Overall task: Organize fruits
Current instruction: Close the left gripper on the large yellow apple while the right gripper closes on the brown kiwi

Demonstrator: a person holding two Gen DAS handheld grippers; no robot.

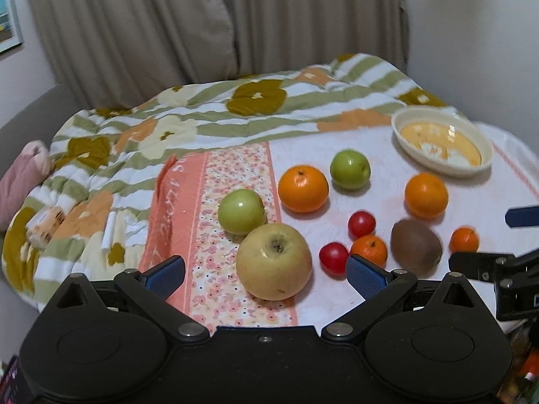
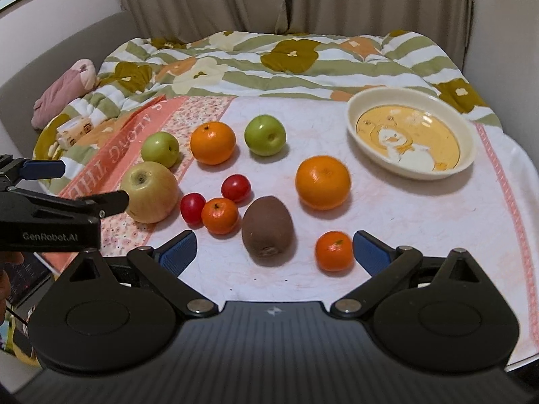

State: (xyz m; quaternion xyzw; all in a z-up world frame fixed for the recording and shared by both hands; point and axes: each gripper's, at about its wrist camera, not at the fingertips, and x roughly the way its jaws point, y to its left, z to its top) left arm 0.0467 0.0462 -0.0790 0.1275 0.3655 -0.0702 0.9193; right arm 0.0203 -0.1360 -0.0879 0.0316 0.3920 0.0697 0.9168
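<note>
Pale pink cloth (image 2: pixel 387 235) spread over a bed, flowered quilt (image 2: pixel 286 57) bunched behind it, beige curtain (image 2: pixel 370 0) at the back.

Left gripper (image 1: pixel 266 274) spread wide, holding nothing, hovering low with the big yellow apple (image 1: pixel 273 262) between its blue pads (image 1: pixel 166 275), touching neither. Right gripper (image 2: pixel 274 250) likewise released and empty, the kiwi (image 2: pixel 267 231) and a small mandarin (image 2: pixel 334 250) lying between its fingers (image 2: pixel 370 252), the mandarin just beside the right-hand one.

Outward from the left gripper: a green apple (image 1: pixel 241 211) just behind the yellow one, apparently touching it, both on the flowered orange band (image 1: pixel 215 202) of the cloth. To the right, two red cherry tomatoes (image 1: pixel 333 258) (image 1: pixel 361 224) with a second small mandarin (image 1: pixel 369 250) between them and the kiwi. Farther back, a large orange (image 1: pixel 303 188) and a second green apple (image 1: pixel 350 169) side by side.

Outward from the right gripper: another large orange (image 2: pixel 322 182) beyond the kiwi, standing apart. Well behind it and to the right, a cream bowl (image 2: pixel 465 155) with a yellow bear picture inside, holding no fruit, resting on the cloth near the quilt's edge.

At far left, a pink stuffed toy (image 2: pixel 64 94) against the grey headboard (image 2: pixel 67 47), and a small printed box (image 2: pixel 74 132) on the quilt.
</note>
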